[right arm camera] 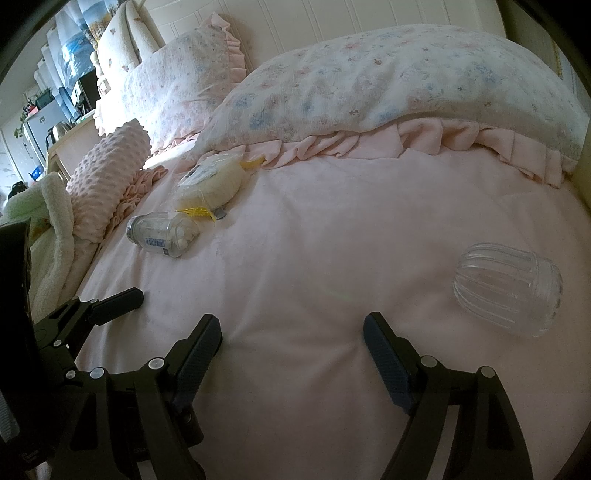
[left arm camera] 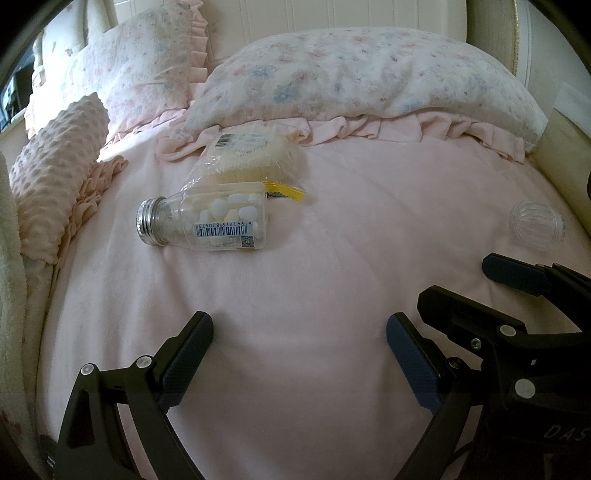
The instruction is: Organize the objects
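Observation:
A clear bottle [left arm camera: 207, 221] with a silver screw cap and white tablets inside lies on its side on the pink bedspread [left arm camera: 332, 258]. Just behind it lies a plastic bag [left arm camera: 247, 155] of cream-coloured contents with a yellow strip. A clear ribbed jar [right arm camera: 509, 288] lies on its side to the right. My left gripper [left arm camera: 299, 328] stands open over bare bedspread, well short of the bottle. My right gripper [right arm camera: 291, 325] is open too, with the jar off to its right and nothing between its fingers. The two grippers sit side by side.
Two floral pillows with pink ruffles [left arm camera: 351, 74] lie along the headboard [left arm camera: 332, 18]. A pink dotted cushion [left arm camera: 55, 177] and a fluffy cream blanket [right arm camera: 48, 221] sit at the bed's left edge. Beyond that edge stand a side table with a kettle [right arm camera: 59, 129] and shelves.

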